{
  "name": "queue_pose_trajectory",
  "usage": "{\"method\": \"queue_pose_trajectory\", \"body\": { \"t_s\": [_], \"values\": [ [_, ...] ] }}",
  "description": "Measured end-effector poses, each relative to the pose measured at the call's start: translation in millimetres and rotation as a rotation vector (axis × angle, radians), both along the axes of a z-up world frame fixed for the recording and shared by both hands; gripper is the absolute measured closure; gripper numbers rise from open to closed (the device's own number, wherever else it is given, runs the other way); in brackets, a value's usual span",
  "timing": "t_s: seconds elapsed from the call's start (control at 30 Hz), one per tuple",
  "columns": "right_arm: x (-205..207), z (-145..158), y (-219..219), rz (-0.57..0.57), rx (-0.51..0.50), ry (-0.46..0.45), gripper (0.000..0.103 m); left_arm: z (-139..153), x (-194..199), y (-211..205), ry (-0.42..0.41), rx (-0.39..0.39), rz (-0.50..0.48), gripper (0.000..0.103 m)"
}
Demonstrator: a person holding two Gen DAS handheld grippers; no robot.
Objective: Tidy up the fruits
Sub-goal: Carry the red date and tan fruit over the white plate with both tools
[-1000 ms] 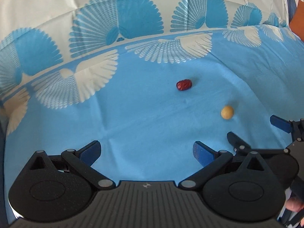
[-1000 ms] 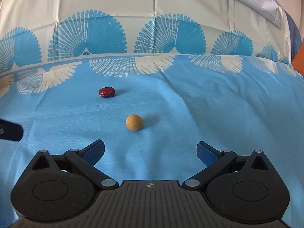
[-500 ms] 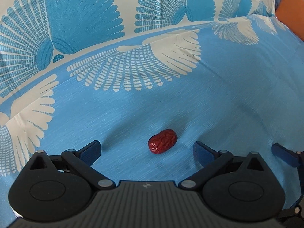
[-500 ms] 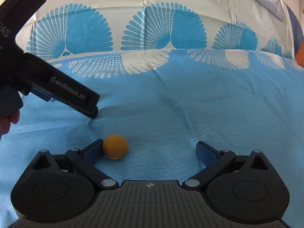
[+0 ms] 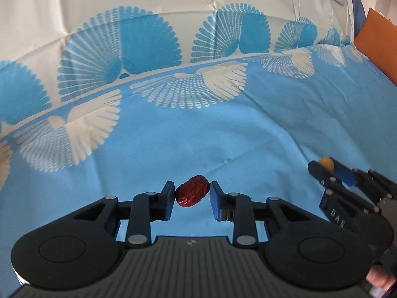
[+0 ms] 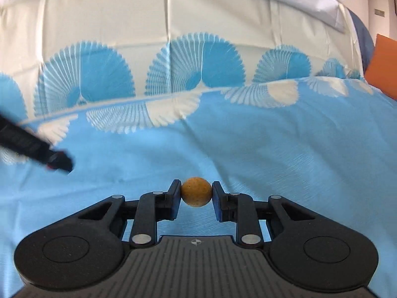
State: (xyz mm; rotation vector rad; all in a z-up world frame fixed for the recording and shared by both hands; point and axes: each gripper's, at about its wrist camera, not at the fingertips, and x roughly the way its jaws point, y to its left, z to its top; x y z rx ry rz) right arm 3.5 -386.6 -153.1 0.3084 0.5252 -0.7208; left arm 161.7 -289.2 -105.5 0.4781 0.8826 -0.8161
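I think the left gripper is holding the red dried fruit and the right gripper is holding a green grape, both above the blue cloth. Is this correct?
Not quite. The right gripper holds no green grape but a small round yellow-brown fruit, as the right wrist view shows. The rest stands: the left gripper, whose jaws have just been closing, holds the red dried fruit, and both are above the blue cloth.

Both fruits now in tongs
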Motion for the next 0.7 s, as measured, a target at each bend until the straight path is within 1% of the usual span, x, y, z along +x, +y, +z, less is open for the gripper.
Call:
{"method": "queue_pose_trajectory", "body": {
  "t_s": [0.13,0.23,0.3,0.4,0.47,0.5,0.6,0.7],
  "values": [
    [-49,42,49,0.113,0.024,-0.005,0.075,42,-53,84,0.008,0.027,0.084,0.069],
    [-81,70,96,0.236,0.046,0.013,0.075,68,-93,146,0.014,0.050,0.156,0.069],
    [-98,85,126,0.346,0.086,0.048,0.075,81,-119,184,0.010,0.072,0.210,0.069],
    [-118,104,167,0.465,0.153,0.076,0.075,95,-154,234,0.021,0.078,0.291,0.069],
    [-129,115,192,0.520,0.172,0.083,0.075,101,-173,262,0.029,0.079,0.331,0.069],
    [-134,121,204,0.548,0.177,0.087,0.075,104,-183,277,0.028,0.077,0.356,0.069],
    [-145,135,236,0.607,0.182,0.096,0.075,109,-207,310,0.025,0.072,0.393,0.069],
    [-156,149,262,0.650,0.170,0.097,0.075,112,-224,337,-0.003,0.067,0.427,0.069]
  ]
}}
